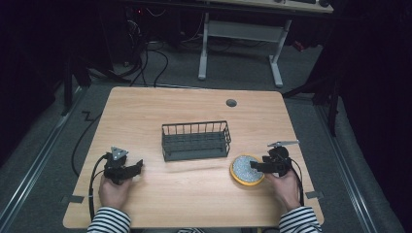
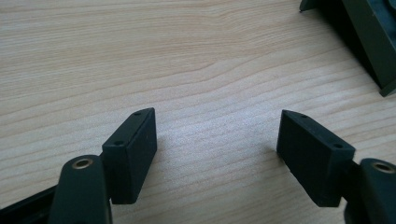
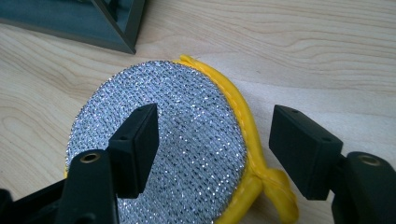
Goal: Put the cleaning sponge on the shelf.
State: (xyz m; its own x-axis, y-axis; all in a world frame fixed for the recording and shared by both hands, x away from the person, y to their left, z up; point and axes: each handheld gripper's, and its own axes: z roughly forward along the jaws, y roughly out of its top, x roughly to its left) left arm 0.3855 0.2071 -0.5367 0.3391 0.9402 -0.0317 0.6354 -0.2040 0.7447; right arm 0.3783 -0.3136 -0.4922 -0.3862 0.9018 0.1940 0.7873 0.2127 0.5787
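A round scrubbing pad, silver and glittery on top with a yellow edge, lies flat on the wooden worktop, toward its right front, just right of and in front of a dark wire basket that stands near the middle. The right gripper is held low at the pad's right edge, its jaws spread wide; in the right gripper view one jaw hangs over the silver face of the pad and the other stands outside the yellow rim over bare wood, so the rim and its small yellow loop fall between them, with nothing clamped. The left gripper rests well apart at the left front of the worktop, its jaws also wide open over bare wood, with a corner of the basket at the upper right of its view.
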